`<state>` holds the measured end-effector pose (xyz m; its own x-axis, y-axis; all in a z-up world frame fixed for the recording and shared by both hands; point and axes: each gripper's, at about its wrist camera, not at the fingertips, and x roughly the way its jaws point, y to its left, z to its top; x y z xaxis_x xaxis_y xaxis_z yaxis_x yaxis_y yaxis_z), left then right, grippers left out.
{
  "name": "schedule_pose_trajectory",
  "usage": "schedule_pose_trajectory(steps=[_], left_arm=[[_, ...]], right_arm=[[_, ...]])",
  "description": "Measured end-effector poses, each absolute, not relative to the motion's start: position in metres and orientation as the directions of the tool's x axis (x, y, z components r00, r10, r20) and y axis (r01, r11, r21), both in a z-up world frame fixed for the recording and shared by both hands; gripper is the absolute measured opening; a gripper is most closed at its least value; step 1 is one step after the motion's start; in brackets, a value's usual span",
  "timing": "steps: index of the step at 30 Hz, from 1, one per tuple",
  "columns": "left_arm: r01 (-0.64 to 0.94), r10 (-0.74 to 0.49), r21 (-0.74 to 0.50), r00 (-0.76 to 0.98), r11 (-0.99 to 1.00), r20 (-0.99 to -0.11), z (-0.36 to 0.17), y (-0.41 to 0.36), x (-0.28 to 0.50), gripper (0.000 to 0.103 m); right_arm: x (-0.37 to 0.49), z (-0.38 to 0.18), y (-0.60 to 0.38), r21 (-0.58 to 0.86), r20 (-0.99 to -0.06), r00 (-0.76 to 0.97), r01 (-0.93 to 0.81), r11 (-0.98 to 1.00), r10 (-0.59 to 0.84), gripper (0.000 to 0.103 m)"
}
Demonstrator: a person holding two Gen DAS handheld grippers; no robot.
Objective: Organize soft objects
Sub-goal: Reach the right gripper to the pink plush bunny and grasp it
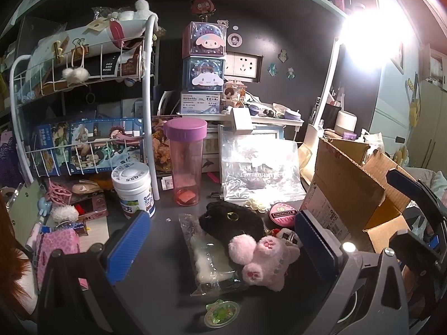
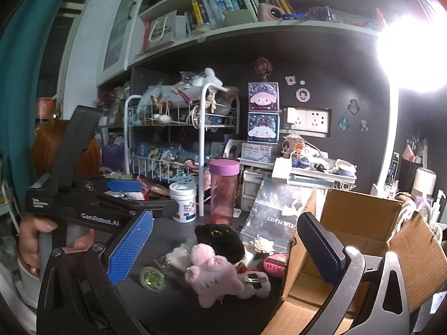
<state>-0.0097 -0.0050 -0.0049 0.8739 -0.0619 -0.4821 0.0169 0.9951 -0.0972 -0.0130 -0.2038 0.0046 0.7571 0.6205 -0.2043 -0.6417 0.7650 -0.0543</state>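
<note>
Left wrist view: pink plush [image 1: 266, 262] lies against black plush [image 1: 232, 220] on the surface [image 1: 156, 254]. Left gripper [image 1: 220, 251] fingers [image 1: 128, 248] spread wide, empty; right gripper [image 2: 223, 254] likewise.

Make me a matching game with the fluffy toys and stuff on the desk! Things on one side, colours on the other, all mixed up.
Things:
1. plush cat
2. plush bunny
3. tumbler lid
4. cardboard box

Colours:
A. brown
B. pink
C. black
D. purple

Right pairs: 1-C, 2-B, 3-D, 4-A.
</note>
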Motion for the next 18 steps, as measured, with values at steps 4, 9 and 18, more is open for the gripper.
schedule_pose_trajectory(steps=[4,9,18], left_arm=[[0.021,-0.073,-0.113,0.875,0.993,-0.478,-0.007,0.001,-0.008,0.103],[0.008,-0.069,-0.128,0.876,0.992,-0.477,-0.013,0.014,-0.006,0.103],[-0.084,0.013,-0.121,0.870,0.989,-0.493,-0.034,0.059,-0.006,0.103]], right_arm=[[-0.014,0.008,-0.199,-0.080,-0.196,0.791,-0.602,0.794,0.580,0.103],[-0.016,0.010,-0.182,-0.150,-0.180,0.795,-0.605,0.782,0.580,0.103],[-0.003,-0.008,-0.125,-0.197,-0.327,0.680,-0.728,0.657,0.656,0.070]])
